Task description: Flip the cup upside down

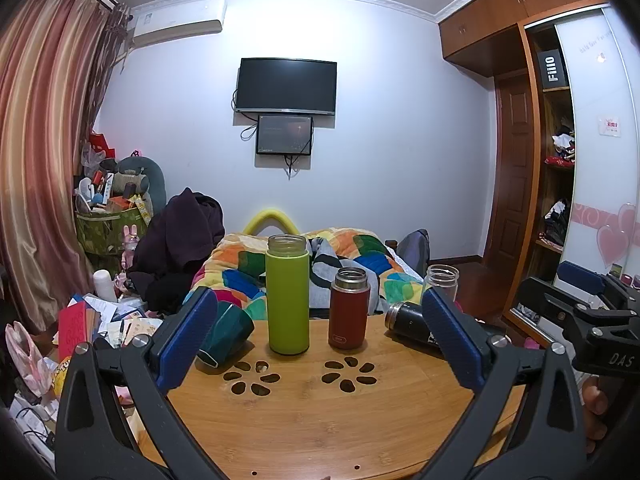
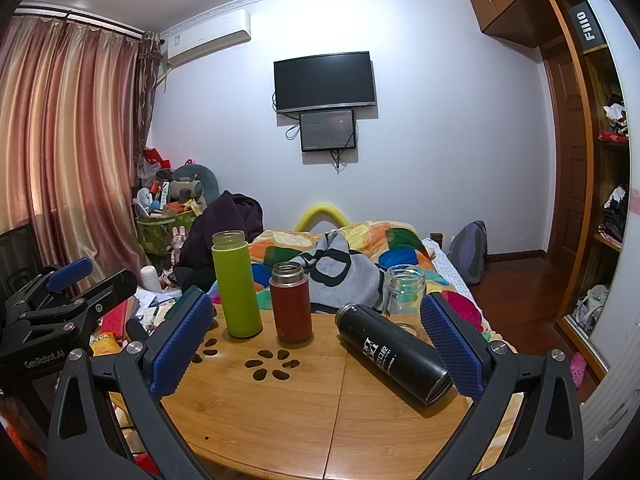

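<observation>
Left wrist view: left gripper is spread wide, grasping nothing. The teal cup lies tipped at the desk left edge, beside the green bottle.

Right wrist view: right gripper is spread wide, empty. The black flask lies sideways near the desk's right edge.

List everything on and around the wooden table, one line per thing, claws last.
Green bottle: 1, lime, upright, open top, table's far left-centre.
Red flask: 1, dark red, steel neck, upright, right of the green bottle.
Black flask: 1, black with white print, lying on its side, table's right.
Glass jar: 1, clear, upright, far right edge.
Teal cup: 1, dark teal, tipped on its side, table's left.
Table: 1, bamboo-coloured, petal cutouts.
Quilt: 1, multicoloured, bed behind the table.
Screens: 2, black, wall.
Left claw: 1, black with blue pads, open, empty.
Right claw: 1, same, open, empty.
</observation>
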### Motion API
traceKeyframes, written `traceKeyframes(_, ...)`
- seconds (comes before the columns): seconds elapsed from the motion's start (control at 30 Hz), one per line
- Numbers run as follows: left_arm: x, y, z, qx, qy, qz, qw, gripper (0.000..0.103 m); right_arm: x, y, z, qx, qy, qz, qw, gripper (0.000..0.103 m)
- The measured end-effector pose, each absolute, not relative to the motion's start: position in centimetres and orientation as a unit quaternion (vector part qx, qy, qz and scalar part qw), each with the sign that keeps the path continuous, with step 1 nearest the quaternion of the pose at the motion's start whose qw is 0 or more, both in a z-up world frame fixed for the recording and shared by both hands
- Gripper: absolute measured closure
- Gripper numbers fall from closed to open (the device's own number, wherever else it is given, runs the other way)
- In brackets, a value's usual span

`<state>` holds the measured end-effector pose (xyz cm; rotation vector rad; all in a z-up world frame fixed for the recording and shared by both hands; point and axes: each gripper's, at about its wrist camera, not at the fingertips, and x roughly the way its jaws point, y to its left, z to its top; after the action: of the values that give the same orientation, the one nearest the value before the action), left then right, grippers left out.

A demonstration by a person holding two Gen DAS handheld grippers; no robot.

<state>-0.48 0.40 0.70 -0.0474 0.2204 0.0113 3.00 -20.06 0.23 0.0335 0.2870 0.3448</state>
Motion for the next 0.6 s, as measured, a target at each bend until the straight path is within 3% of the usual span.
traceKeyframes(0.6, -0.50, 0.45, 0.67, -0.024, 0.110, 0.005, 0.994, 0.000, 2.04, -19.74, 1.05, 0.018, 0.142, 0.174, 0.974, 0.000)
